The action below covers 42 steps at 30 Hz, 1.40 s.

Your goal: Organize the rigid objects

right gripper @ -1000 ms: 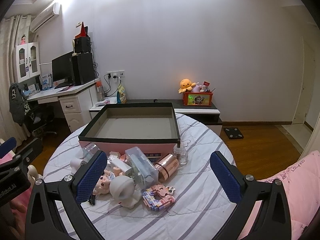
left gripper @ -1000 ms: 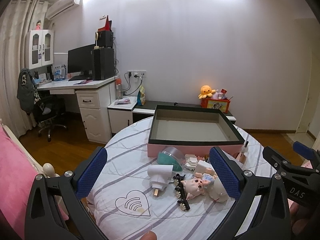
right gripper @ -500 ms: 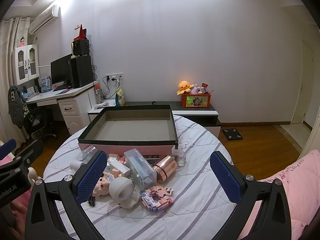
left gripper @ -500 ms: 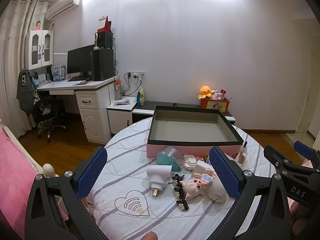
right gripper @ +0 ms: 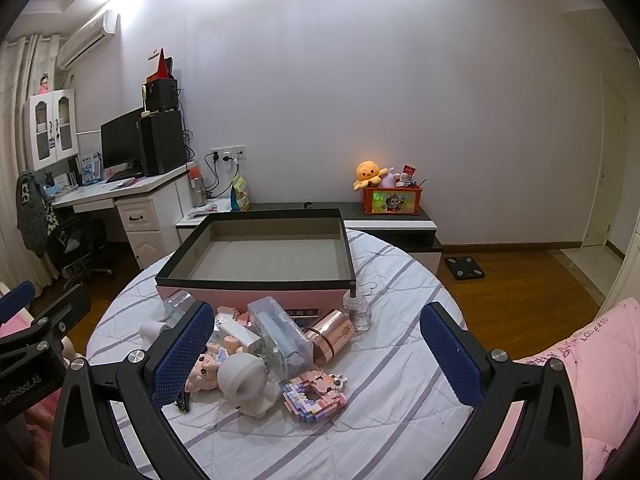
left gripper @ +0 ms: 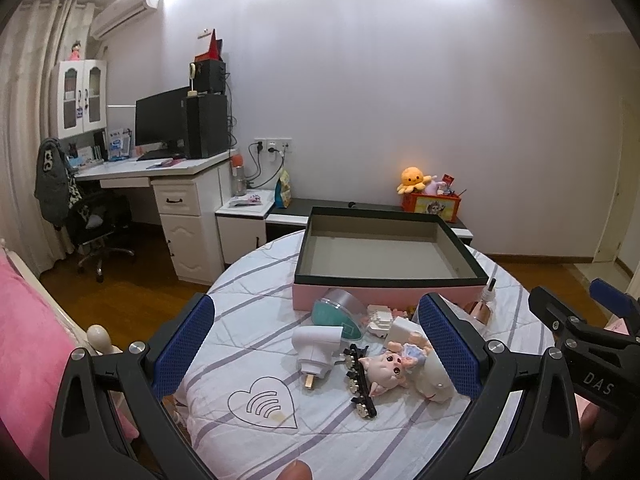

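While both tools hovered above the near edge of the round table (right gripper: 384, 420), the left gripper (left gripper: 320, 354) and the right gripper (right gripper: 316, 354) each had their blue-padded fingers spread wide, grasping nothing.

Nearest the left gripper, a heart-shaped print (left gripper: 264, 404) marked the striped cloth. Just beyond it lay a black hair clip (left gripper: 358, 380) studded with pale stones, touching a pink pig-eared doll (left gripper: 388, 368). A white plug-in device (left gripper: 314, 342) lay on its side to the left of the clip, prong toward the viewer. A white rounded figure (right gripper: 248, 380) rested against the doll, and a pastel brick-built model (right gripper: 314, 394) lay just to the right of it.

Farther in, a clear plastic case (right gripper: 280, 336) lay beside a copper-coloured cylinder (right gripper: 332, 334) that was tipped on its side. A small glass bottle (right gripper: 356, 310) stood upright near the box corner. A teal dome-shaped item with a clear cover (left gripper: 340, 314) and some white brick pieces (left gripper: 380, 316) sat against the box wall.

Behind the pile stood a large open box (right gripper: 256, 292), pink outside with a dark rim, its grey interior holding nothing visible.

Beyond the table, a low cabinet (right gripper: 392, 224) carried an orange octopus plush (right gripper: 370, 174) and an orange crate (right gripper: 392, 200). A white desk (left gripper: 160, 176) with a monitor (left gripper: 160, 122) stood at the left wall.
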Motion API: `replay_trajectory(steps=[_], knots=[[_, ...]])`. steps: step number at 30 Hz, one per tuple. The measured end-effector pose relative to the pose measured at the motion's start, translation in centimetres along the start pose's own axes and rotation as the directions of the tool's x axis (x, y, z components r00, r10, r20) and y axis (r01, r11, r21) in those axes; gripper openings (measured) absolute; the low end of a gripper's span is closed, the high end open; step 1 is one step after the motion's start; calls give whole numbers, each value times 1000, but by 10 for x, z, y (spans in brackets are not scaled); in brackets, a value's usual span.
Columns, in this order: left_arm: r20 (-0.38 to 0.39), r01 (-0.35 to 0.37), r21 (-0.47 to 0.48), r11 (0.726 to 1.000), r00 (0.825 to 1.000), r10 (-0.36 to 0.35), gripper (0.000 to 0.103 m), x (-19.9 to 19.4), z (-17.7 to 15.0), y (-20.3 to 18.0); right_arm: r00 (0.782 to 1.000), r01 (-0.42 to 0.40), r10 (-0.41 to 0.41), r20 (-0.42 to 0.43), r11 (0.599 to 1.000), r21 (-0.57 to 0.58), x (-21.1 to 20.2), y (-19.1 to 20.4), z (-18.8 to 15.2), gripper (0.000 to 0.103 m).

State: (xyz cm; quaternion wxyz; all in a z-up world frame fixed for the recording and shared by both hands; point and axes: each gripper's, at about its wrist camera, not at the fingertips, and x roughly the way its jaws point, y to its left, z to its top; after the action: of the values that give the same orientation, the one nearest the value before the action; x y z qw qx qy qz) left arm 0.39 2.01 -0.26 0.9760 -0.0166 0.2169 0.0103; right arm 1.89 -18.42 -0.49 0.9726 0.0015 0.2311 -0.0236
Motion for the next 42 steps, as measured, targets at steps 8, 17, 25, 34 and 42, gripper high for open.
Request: replay_trajectory(steps=[8, 17, 25, 34, 42], knots=[[-16, 7, -7, 1000, 1000, -7, 103, 2, 0, 0, 1000, -2, 2, -1, 1000, -1, -1, 1, -1, 103], [-32, 3, -10, 1000, 999, -4, 103, 7, -3, 1, 1000, -13, 13, -11, 1000, -9, 2, 3, -2, 103], [-106, 10, 9, 1000, 994, -9, 103, 27, -27, 4, 993, -58, 56, -105, 998, -20, 21, -3, -21, 103], [-207, 43, 30, 999, 978, -36, 103, 53, -59, -7, 970, -112, 102, -222, 993, -35, 49, -1, -48, 103], [-253, 51, 40, 998, 967, -39, 103, 69, -74, -16, 959, -159, 147, -242, 987, -31, 60, 2, -55, 103]])
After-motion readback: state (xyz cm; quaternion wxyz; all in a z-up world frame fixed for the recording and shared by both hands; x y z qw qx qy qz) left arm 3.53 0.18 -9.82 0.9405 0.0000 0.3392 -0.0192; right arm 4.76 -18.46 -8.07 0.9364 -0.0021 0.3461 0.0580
